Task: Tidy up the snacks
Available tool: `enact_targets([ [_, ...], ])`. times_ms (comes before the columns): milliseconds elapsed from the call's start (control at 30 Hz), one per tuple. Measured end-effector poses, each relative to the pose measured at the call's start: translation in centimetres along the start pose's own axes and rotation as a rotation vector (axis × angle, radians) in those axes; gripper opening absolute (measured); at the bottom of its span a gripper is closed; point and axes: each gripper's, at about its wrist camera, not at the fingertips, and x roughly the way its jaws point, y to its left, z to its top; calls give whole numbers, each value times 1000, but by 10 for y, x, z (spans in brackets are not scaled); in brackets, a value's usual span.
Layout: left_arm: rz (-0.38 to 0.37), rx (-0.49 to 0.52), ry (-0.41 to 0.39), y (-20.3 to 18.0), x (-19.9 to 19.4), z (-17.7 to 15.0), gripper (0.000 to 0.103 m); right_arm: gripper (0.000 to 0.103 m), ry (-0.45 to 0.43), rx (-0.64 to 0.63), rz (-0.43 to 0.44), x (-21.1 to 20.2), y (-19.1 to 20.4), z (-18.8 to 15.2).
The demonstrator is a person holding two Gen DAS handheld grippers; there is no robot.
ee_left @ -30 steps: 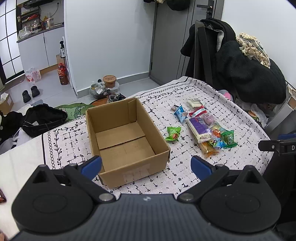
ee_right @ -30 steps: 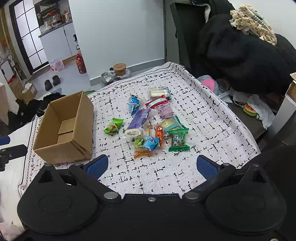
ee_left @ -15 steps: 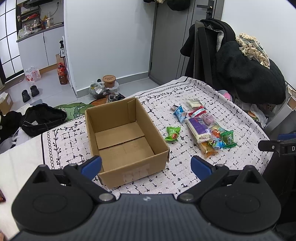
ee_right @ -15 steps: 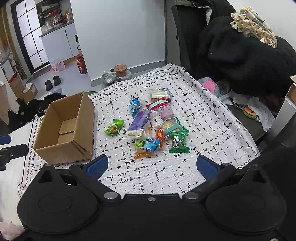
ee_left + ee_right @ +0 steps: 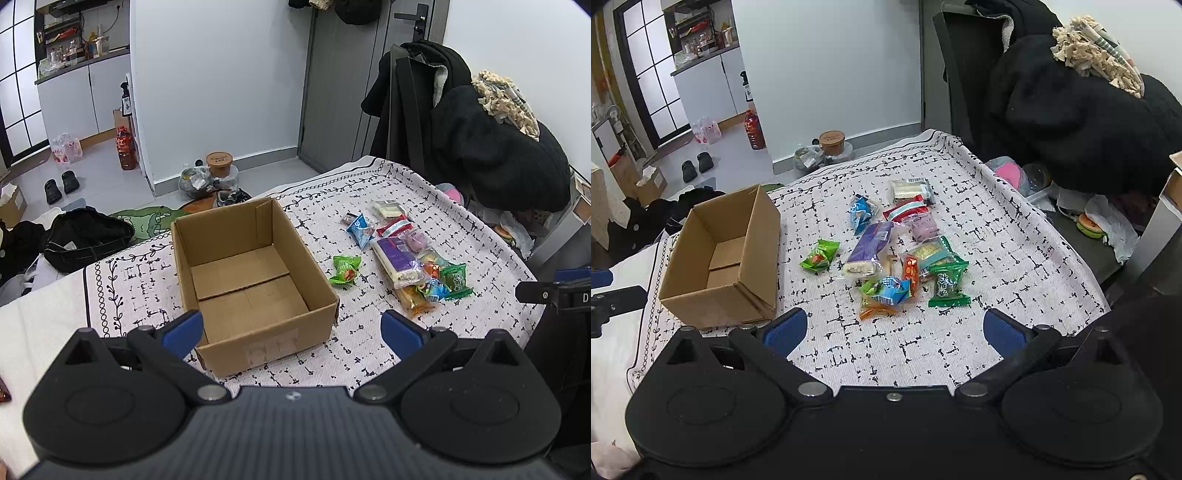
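I hold my left gripper (image 5: 291,328) spread wide and empty above the near wall of the open cardboard box (image 5: 255,284), whose floor is bare. My right gripper (image 5: 894,333) also gapes wide with nothing in it, hovering over the patterned tablecloth (image 5: 997,236). The snack packets (image 5: 894,251) lie clustered at twelve o'clock from it, a green one (image 5: 819,255) nearest the box at ten o'clock.

Box (image 5: 255,280) on tablecloth (image 5: 369,354), snack packets (image 5: 402,254) to its right, coats (image 5: 491,147) behind
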Motion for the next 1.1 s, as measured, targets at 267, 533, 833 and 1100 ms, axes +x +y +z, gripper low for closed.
enact_targets([
  [267, -1, -5, -7, 1, -1, -1, 102, 103, -5, -3, 1, -1, 1, 1],
  [533, 1, -9, -13, 2, -2, -1, 102, 103, -20, -9, 3, -4, 3, 0],
  [833, 4, -30, -15, 5, -2, -3, 102, 103, -24, -15, 7, -3, 4, 0],
  [1100, 5, -45, -8, 4, 4, 0, 102, 103, -15, -1, 8, 2, 1, -1],
])
